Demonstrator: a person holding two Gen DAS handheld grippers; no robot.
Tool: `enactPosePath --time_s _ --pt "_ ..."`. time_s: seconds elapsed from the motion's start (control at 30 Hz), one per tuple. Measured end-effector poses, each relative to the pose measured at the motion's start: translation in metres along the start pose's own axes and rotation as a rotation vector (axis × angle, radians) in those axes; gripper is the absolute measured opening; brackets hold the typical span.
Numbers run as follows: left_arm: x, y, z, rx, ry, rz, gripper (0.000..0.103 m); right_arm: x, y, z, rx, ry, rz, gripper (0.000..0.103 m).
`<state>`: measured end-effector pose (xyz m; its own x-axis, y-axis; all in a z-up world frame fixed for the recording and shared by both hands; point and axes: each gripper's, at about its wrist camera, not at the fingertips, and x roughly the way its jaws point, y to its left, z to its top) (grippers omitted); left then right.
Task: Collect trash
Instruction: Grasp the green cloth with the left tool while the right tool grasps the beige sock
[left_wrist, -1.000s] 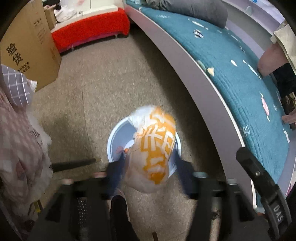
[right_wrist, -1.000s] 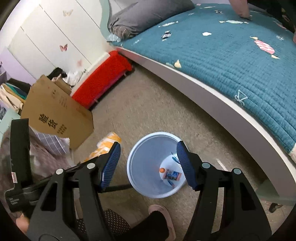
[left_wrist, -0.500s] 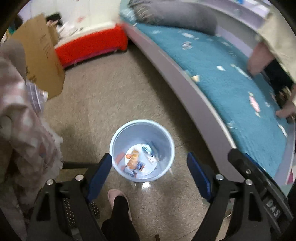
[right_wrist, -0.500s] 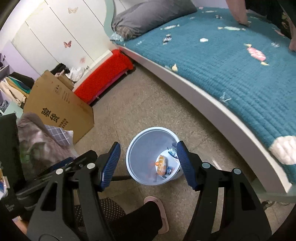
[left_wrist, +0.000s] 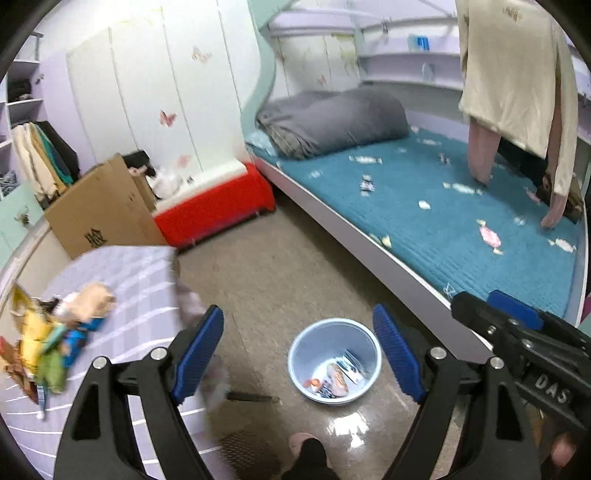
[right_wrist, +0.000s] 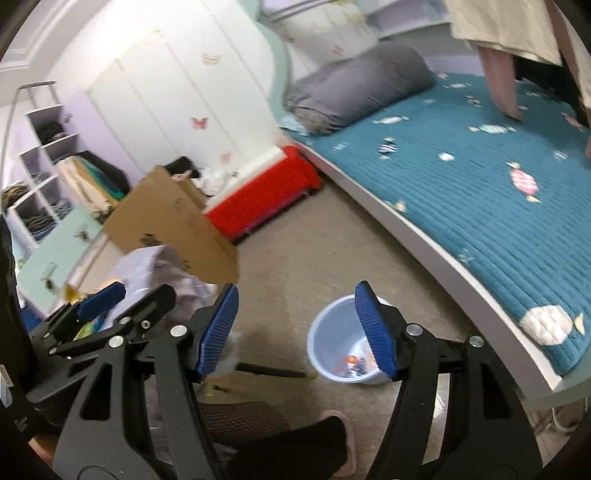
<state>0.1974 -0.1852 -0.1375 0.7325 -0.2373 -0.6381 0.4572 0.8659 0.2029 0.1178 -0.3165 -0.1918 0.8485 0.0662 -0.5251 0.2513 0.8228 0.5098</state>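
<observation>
A pale blue bin (left_wrist: 300, 373) stands on the floor beside the bed, with wrappers (left_wrist: 340, 374) lying in its bottom. My left gripper (left_wrist: 299, 350) hangs high above it, open, with nothing between its blue pads. My right gripper (right_wrist: 297, 325) is also well above the floor; its jaws are opening and hold nothing, and its right finger covers part of the bin (right_wrist: 321, 350). Several candy wrappers, one of them pink (left_wrist: 489, 236), lie scattered on the teal bedspread (left_wrist: 424, 229). More colourful wrappers (left_wrist: 48, 339) are heaped on a checked cloth at the left.
A cardboard box (left_wrist: 99, 206) and a red bench (left_wrist: 214, 206) stand by the white wardrobe. On the bed lies a grey rolled duvet (left_wrist: 332, 122), and a person in a beige top (left_wrist: 513, 74) leans on it. My slippered foot (left_wrist: 306, 443) is near the bin.
The orange and white bag that my left gripper held over the bin is gone from its jaws, which opened. Both grippers rose and tilted up, so more of the room shows.
</observation>
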Motion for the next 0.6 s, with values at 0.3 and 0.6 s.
enactPosePath --time_s 0.3,0.6 --pt "-0.042 0.115 -0.02 -0.097 -0.012 0.07 0.082 0.016 0.096 -0.008 -0.169 0.054 0.13 0.066" --pt "-0.039 0.236 -0.064 -0.267 0.06 0.146 0.081 0.065 0.185 -0.026 -0.305 0.141 0.198 0.066"
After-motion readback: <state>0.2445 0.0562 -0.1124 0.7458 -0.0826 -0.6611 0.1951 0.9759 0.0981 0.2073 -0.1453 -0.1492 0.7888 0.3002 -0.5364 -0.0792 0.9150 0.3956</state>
